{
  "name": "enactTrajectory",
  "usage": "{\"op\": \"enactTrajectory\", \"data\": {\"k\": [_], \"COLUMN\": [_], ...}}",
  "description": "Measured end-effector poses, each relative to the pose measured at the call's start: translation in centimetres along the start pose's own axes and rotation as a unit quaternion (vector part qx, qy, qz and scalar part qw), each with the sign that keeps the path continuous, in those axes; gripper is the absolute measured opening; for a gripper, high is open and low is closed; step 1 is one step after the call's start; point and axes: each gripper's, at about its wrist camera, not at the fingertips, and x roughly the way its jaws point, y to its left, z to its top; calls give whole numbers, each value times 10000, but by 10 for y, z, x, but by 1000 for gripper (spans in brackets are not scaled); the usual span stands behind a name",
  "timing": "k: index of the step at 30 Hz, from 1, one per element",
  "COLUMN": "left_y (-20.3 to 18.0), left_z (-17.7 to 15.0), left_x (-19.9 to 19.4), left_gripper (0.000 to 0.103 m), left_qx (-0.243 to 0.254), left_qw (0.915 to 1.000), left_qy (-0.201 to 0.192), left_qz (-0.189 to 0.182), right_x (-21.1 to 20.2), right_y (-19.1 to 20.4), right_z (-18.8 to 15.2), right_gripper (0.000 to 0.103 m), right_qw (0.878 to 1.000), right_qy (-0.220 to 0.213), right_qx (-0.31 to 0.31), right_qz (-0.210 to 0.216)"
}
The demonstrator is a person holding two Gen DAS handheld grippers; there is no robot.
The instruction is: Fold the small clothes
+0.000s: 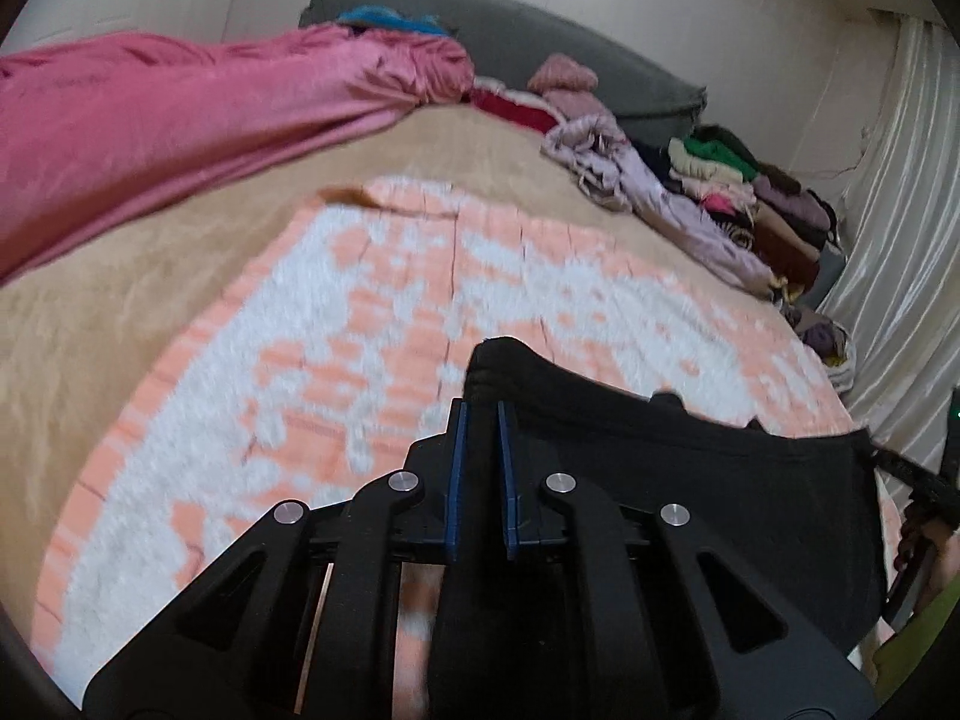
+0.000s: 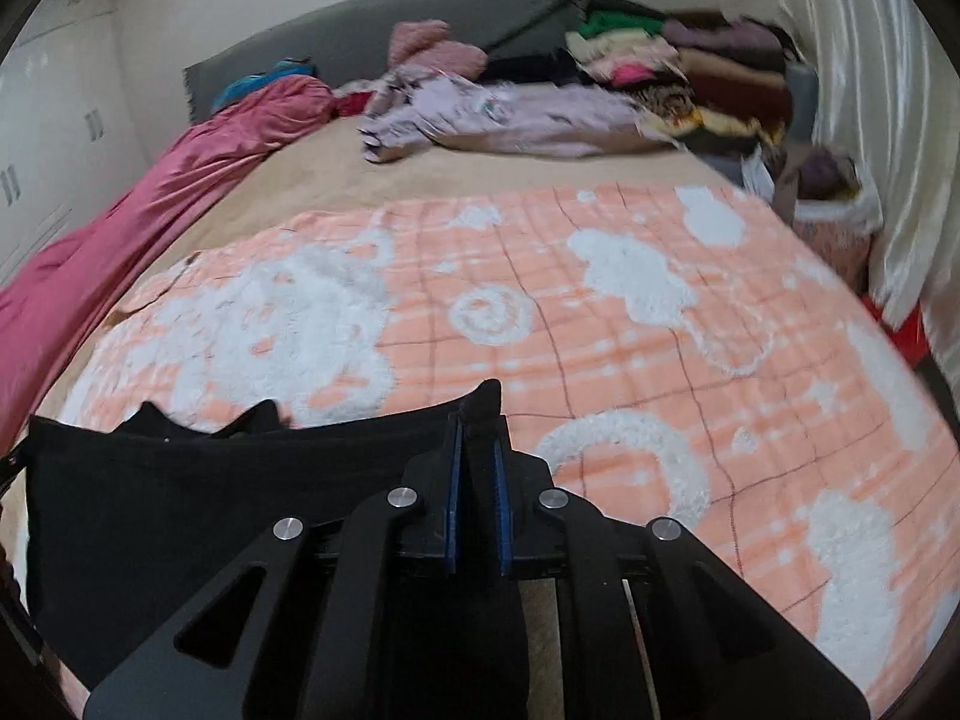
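Note:
A small black garment (image 1: 708,480) hangs stretched between my two grippers above an orange-and-white blanket (image 1: 336,324). My left gripper (image 1: 481,414) is shut on the garment's left top corner, which sticks up between the blue pads. My right gripper (image 2: 477,429) is shut on the garment's (image 2: 198,498) right top corner. The cloth spreads to the right in the left wrist view and to the left in the right wrist view. Its lower part is hidden behind the gripper bodies.
The blanket (image 2: 600,324) lies on a beige bed. A pink quilt (image 1: 180,120) runs along the left side. A lilac garment (image 2: 516,114) and a pile of folded clothes (image 2: 690,66) sit at the far right by the grey headboard (image 1: 540,42). White curtains (image 1: 900,240) hang at right.

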Motion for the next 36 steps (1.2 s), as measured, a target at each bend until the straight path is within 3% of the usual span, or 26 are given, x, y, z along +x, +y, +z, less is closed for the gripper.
{"op": "enactTrajectory", "data": {"k": [5, 9, 22, 28, 36], "left_y": [0, 7, 10, 10, 10], "left_z": [-2, -12, -12, -7, -8], "left_x": [20, 39, 28, 19, 17], "left_gripper": [4, 6, 21, 21, 21], "left_qx": [165, 117, 91, 72, 88], "left_qw": [9994, 9979, 9978, 9979, 9978], "left_qy": [232, 510, 448, 393, 391], "left_qz": [189, 384, 472, 512, 530], "right_x": [33, 40, 43, 27, 48], "right_y": [-4, -5, -1, -1, -1], "right_z": [-14, -18, -22, -18, -21], "right_gripper": [9, 11, 16, 14, 17], "right_qw": [9988, 9984, 9958, 9960, 9926], "right_qy": [440, 484, 532, 296, 648], "right_qx": [164, 182, 8, -69, -136], "right_qz": [-114, -212, -739, -837, -1020]}}
